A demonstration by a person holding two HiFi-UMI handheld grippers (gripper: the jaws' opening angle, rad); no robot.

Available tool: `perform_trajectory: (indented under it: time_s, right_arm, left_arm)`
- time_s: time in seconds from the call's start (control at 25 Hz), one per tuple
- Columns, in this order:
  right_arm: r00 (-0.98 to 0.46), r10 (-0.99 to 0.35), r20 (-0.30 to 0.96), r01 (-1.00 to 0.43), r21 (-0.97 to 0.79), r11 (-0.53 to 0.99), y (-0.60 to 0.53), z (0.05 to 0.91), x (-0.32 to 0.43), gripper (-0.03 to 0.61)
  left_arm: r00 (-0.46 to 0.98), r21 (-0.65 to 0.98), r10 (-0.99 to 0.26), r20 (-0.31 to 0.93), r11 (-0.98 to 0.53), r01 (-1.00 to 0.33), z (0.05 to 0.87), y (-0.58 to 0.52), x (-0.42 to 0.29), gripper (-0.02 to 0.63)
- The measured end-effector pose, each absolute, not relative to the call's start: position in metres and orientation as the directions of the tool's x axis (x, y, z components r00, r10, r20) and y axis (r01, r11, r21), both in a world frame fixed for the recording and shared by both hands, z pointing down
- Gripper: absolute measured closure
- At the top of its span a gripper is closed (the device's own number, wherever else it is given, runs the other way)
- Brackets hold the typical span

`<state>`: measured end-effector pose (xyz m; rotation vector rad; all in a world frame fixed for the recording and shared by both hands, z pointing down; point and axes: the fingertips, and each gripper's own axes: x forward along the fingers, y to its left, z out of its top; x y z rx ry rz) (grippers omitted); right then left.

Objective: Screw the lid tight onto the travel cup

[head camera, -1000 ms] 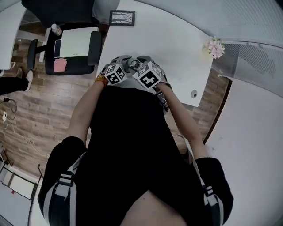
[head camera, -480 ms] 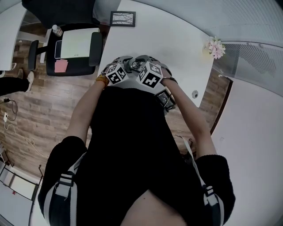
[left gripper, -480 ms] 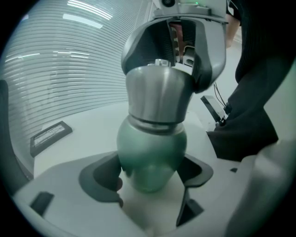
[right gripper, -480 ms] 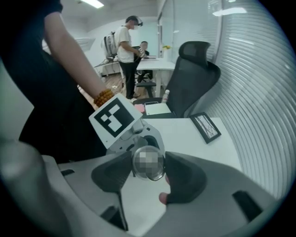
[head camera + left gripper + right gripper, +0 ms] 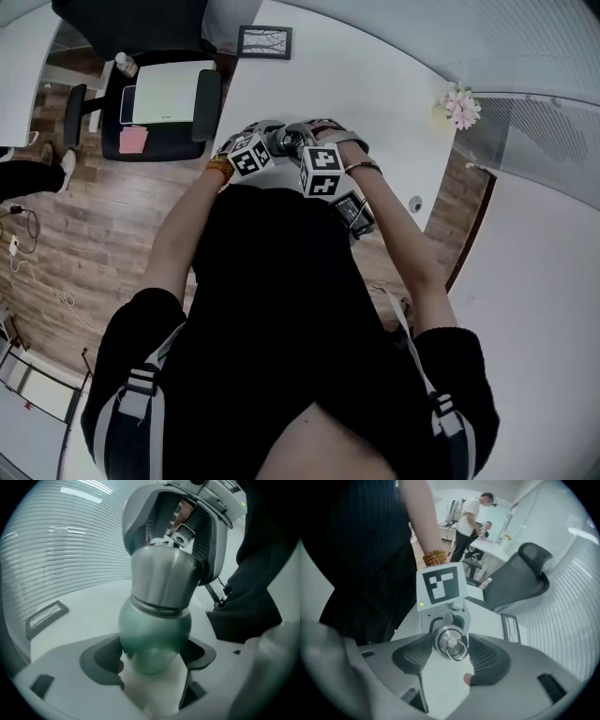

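Green travel cup (image 5: 154, 634) with steel lid (image 5: 164, 576) sits at the white table's (image 5: 375, 94) near edge, the left gripper (image 5: 152, 662) clamped on its body. From above, the right gripper (image 5: 451, 648) straddles the lid — jaws just eased slightly wider, pads touching it.

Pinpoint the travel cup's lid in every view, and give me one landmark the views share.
Head view: lid upper centre, small, partly hidden.
Left gripper view: centre, silver, atop the green travel cup.
Right gripper view: low centre, seen from above, ring on top.
Shared landmark: the picture frame, on the white table in all three views.
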<state>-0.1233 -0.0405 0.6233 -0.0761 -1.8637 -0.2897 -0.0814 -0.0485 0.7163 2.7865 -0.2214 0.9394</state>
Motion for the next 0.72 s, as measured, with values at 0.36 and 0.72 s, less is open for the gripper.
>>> perform_trajectory:
  time_s: [0.36,0.72]
  right_arm:
    - [-0.463,-0.238,0.854,-0.534,-0.054,0.844,-0.058,0.607,-0.115,0.285]
    - [-0.425,-0.26,0.867,-0.593,-0.049,0.804,-0.061,0.615,-0.118,0.333]
  left_arm:
    - [0.795,0.141,-0.089,0.6,-0.966,-0.214,0.717,-0.048,-0.081,0.236]
    - [0.792,0.145,-0.092,0.603,-0.964,-0.222,0.718,-0.05,-0.08,0.237]
